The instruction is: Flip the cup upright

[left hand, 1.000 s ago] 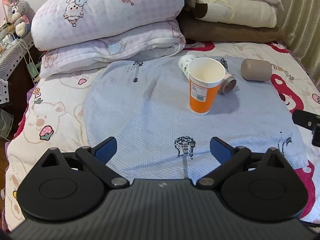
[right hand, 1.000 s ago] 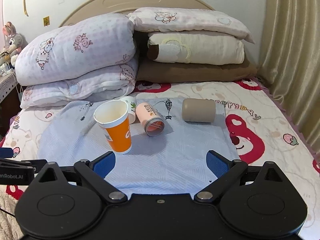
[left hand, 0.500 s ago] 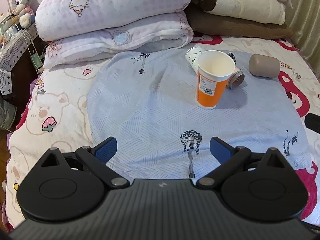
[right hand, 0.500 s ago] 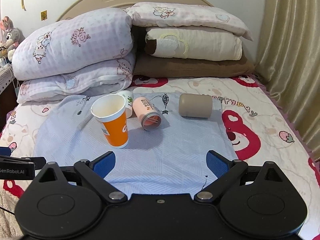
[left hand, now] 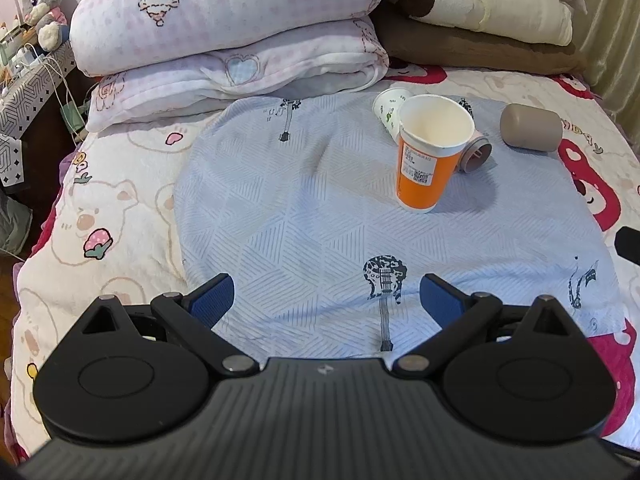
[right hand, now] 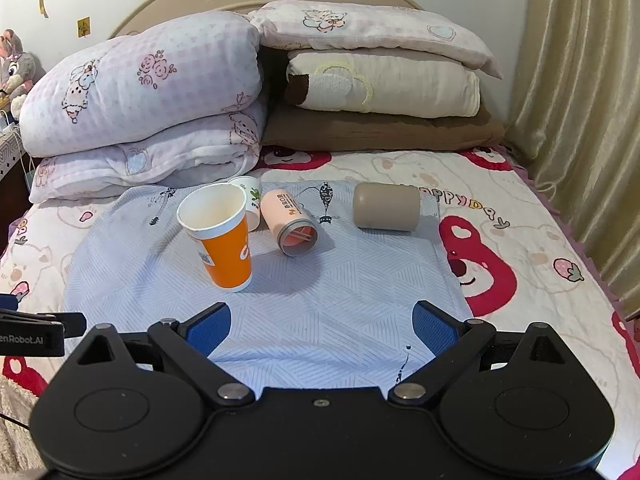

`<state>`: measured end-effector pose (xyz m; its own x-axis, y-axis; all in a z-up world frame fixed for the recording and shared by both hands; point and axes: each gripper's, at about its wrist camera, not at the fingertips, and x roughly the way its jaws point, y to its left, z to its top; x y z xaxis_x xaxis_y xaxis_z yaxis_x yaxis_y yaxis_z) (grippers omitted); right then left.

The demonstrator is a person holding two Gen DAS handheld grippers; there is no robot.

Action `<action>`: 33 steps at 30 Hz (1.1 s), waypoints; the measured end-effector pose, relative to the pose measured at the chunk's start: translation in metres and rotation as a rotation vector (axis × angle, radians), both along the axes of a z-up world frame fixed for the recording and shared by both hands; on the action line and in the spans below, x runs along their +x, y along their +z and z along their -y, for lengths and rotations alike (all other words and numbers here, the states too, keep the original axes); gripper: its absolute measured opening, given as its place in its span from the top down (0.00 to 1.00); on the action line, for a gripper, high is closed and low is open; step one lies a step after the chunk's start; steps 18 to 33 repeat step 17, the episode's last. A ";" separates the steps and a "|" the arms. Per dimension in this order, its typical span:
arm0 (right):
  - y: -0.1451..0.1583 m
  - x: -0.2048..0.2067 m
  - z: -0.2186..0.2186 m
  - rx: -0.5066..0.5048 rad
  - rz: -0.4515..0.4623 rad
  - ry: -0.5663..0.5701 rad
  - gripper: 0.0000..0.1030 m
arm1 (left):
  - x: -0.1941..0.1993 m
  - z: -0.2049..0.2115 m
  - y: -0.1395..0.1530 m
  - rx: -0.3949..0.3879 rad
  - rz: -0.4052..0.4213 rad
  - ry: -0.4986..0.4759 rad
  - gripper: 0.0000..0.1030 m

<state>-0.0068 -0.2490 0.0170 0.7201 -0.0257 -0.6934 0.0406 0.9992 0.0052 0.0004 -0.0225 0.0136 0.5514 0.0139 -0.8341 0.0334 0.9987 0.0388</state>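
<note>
An orange paper cup (left hand: pixel 426 160) (right hand: pixel 224 240) stands upright on a light blue cloth (left hand: pixel 304 208) (right hand: pixel 344 296) on the bed. Behind it a small white cup (left hand: pixel 387 107) (right hand: pixel 251 196) lies on its side. A pink cup (right hand: pixel 289 222) (left hand: pixel 476 154) lies on its side, mouth toward me. A taupe cup (left hand: pixel 530 128) (right hand: pixel 386 206) lies on its side to the right. My left gripper (left hand: pixel 326 300) and my right gripper (right hand: pixel 322 328) are both open and empty, held back near the cloth's front edge.
Folded quilts (right hand: pixel 140 100) and stacked pillows (right hand: pixel 380 80) fill the head of the bed. A curtain (right hand: pixel 580 120) hangs on the right. A bedside shelf with cables and a plush toy (left hand: pixel 36 12) is on the left.
Both grippers have drawn back and risen slightly from the cups. The orange cup stays upright; nothing else moved.
</note>
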 end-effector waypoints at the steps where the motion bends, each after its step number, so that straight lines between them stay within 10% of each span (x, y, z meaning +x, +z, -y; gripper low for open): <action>1: 0.000 0.000 0.000 -0.001 0.000 0.001 0.04 | 0.000 0.000 -0.001 0.000 -0.001 0.001 0.02; 33: 0.000 0.000 0.002 -0.003 -0.002 -0.005 0.04 | 0.003 0.000 -0.003 0.010 -0.017 0.007 0.02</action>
